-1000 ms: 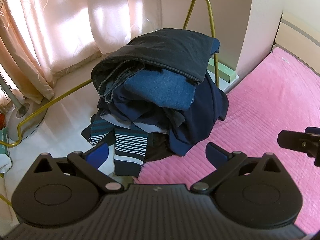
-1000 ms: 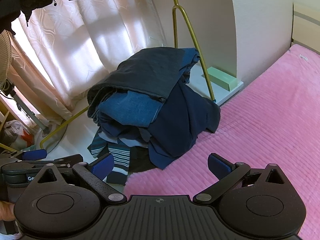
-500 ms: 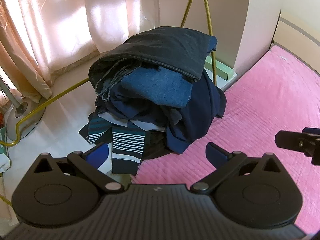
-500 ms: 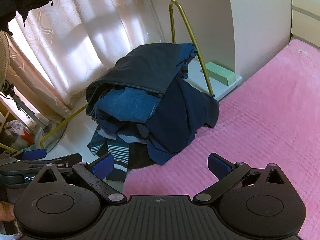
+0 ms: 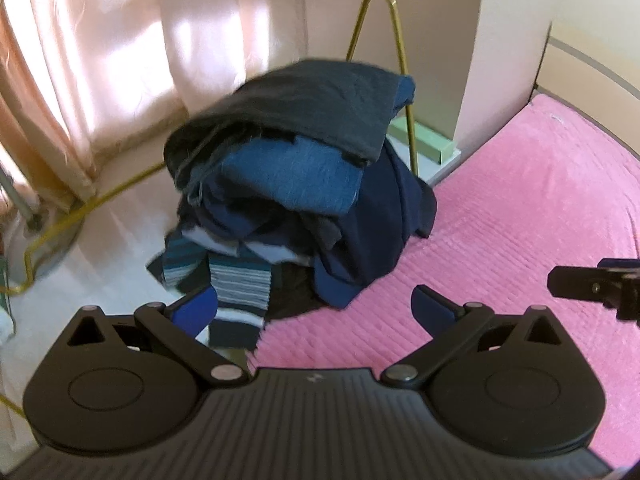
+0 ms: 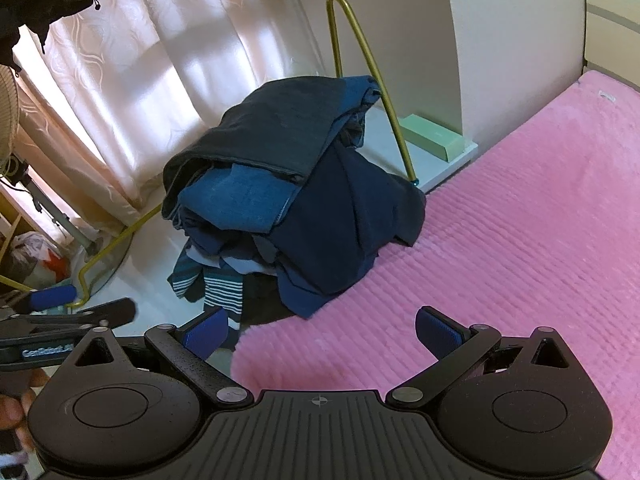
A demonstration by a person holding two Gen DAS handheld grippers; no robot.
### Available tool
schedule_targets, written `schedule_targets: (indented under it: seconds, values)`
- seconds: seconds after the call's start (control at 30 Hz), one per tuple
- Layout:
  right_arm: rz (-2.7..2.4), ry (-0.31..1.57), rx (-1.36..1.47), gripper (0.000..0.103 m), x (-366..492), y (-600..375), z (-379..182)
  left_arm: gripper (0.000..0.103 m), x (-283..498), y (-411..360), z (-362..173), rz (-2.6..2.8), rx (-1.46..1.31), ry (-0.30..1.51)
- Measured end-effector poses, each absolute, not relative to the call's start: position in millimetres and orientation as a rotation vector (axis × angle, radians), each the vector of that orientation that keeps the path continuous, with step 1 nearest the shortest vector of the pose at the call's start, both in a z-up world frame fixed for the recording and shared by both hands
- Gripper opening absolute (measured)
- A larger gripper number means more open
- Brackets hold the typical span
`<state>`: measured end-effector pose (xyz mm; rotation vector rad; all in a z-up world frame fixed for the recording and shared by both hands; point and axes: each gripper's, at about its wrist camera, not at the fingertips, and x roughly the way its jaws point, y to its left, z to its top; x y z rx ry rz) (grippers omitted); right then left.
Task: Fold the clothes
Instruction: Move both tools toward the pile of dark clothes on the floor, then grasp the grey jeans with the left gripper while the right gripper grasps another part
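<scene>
A pile of dark clothes (image 5: 304,184) sits at the corner of the pink bed (image 5: 520,232): a dark grey garment on top, blue denim under it, navy pieces and a striped piece hanging over the edge. It also shows in the right wrist view (image 6: 288,200). My left gripper (image 5: 314,308) is open and empty, just short of the pile's lower edge. My right gripper (image 6: 322,332) is open and empty, above the bed's corner (image 6: 500,260) in front of the pile.
A gold metal rack (image 5: 384,40) stands behind the pile, its base rail on the white floor (image 5: 100,256). Pink curtains (image 5: 100,60) hang at the left. A green box (image 6: 432,136) lies by the wall. A fan (image 6: 8,108) stands far left.
Both grippers have moved a little closer to the pile, which looks larger and nearer. The left view is now slightly blurred. Jaws stay open.
</scene>
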<state>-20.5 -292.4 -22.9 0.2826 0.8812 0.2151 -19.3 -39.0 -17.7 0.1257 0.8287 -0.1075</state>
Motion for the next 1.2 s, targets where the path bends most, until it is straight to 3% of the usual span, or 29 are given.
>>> schedule_targets:
  seconds: [0.27,0.57,0.67,0.83,0.9,0.93,1.13,1.17,1.2]
  values:
    - [0.262,0.869,0.328,0.102,16,-290,-37,0.102,-13,-6,-17,-0.011,0.245,0.76]
    - [0.241,0.834,0.401,0.102,121,-275,-56,0.102,114,48,-54,-0.099,0.468,0.727]
    - [0.232,0.803,0.314,0.102,162,-259,-58,0.102,170,57,-72,-0.138,0.58,0.738]
    - [0.313,0.667,-0.103,0.102,204,-198,-72,0.101,225,65,-98,-0.189,0.726,0.71]
    - [0.363,0.622,-0.235,0.091,217,-171,-81,0.097,247,67,-108,-0.209,0.784,0.697]
    - [0.392,0.602,-0.301,0.076,223,-157,-87,0.096,258,69,-113,-0.219,0.813,0.691]
    - [0.449,0.521,-0.564,0.073,249,-96,-120,0.094,282,71,-143,-0.301,0.915,0.674]
    - [0.445,0.517,-0.578,0.066,254,-92,-122,0.092,284,71,-146,-0.31,0.929,0.674]
    - [0.439,0.515,-0.589,0.057,258,-89,-122,0.081,285,70,-150,-0.318,0.943,0.673]
